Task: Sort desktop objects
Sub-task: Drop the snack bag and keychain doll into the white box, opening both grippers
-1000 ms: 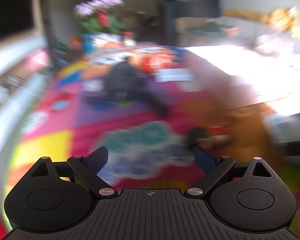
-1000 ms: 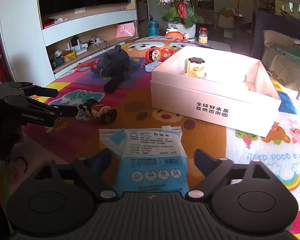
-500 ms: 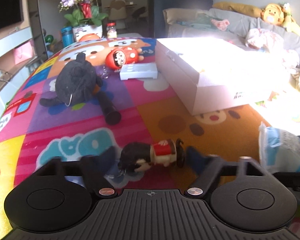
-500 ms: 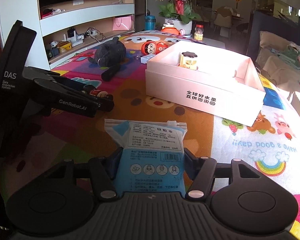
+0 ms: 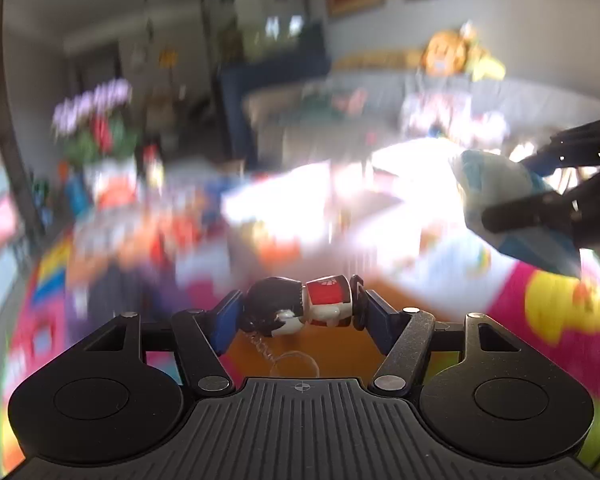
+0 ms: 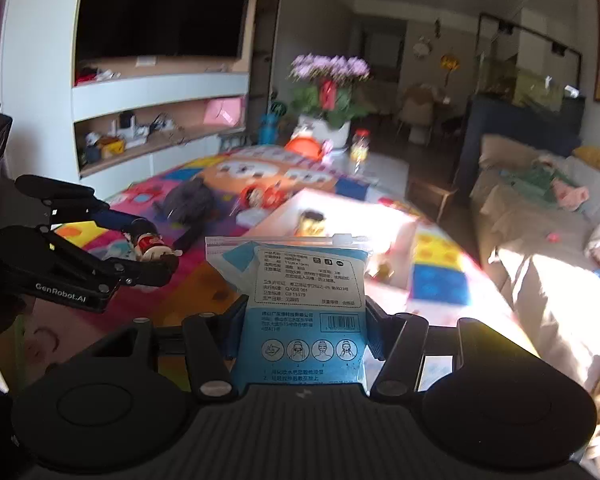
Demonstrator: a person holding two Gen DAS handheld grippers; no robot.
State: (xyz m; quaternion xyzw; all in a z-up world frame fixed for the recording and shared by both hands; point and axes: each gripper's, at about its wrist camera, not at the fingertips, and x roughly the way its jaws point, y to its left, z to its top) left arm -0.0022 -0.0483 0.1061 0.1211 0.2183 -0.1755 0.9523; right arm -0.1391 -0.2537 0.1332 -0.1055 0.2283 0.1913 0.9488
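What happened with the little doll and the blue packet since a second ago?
Both got picked up. The left gripper closed on the little doll keychain, which lay on the mat, and lifted it. The right gripper closed on the blue packet and raised it too. The white box, the black plush and the colourful mat stayed where they were.

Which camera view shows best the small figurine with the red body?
The left wrist view: the figurine lies sharp and close, crosswise between the closing left gripper pads. The right wrist view shows it small, far left, partly hidden by that gripper.
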